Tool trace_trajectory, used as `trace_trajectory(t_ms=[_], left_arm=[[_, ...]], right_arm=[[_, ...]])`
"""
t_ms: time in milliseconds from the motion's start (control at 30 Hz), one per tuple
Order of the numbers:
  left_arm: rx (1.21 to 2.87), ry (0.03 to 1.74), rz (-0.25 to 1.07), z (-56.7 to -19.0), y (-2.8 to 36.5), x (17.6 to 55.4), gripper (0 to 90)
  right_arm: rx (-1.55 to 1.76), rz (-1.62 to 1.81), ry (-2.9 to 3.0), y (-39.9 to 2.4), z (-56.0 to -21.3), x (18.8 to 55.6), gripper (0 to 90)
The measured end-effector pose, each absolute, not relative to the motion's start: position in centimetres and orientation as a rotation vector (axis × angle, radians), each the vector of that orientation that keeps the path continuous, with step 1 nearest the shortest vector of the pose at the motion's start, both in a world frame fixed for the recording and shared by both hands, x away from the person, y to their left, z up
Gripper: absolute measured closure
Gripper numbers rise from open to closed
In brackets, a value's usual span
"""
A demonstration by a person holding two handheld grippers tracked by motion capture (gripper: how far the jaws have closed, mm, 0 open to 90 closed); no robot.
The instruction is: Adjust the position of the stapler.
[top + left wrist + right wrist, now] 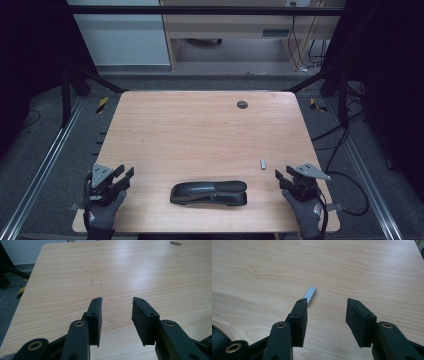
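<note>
A black stapler [208, 193] lies lengthwise near the table's front edge, between my two grippers. A small silver bar of staples [263, 164] lies on the wood to its right. In the right gripper view the bar [310, 296] sits just past the tip of the left-hand jaw. My right gripper [284, 173] [327, 301] is open and holds nothing. At the front left corner my left gripper [125, 171] [117, 300] hovers over bare wood, also open with nothing between its pads. A gloved hand holds each gripper.
The wooden table [200, 130] has a dark round cable hole [242, 104] at the back right, also in the left gripper view [175, 243]. Metal rails and cables run along the floor on both sides. Cabinets stand beyond the far edge.
</note>
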State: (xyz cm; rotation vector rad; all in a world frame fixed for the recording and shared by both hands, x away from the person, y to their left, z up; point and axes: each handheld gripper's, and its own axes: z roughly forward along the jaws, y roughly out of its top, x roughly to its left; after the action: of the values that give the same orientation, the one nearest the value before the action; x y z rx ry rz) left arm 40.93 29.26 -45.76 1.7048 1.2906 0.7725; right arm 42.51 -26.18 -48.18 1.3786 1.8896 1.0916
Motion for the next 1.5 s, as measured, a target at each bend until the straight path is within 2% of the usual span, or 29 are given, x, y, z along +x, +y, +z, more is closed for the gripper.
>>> trace_trajectory(t_ms=[733, 1500], left_arm=[[1.906, 1.019, 0.772, -42.6, 24.9, 39.9, 51.7], [1.993, 0.861, 0.729, -39.9, 20.9, 40.0, 46.9]], right_arm=[[1.334, 1.095, 1.934, -25.2, -48.0, 42.6, 54.1], [1.366, 1.088, 1.928, -25.6, -48.2, 42.6, 53.5]])
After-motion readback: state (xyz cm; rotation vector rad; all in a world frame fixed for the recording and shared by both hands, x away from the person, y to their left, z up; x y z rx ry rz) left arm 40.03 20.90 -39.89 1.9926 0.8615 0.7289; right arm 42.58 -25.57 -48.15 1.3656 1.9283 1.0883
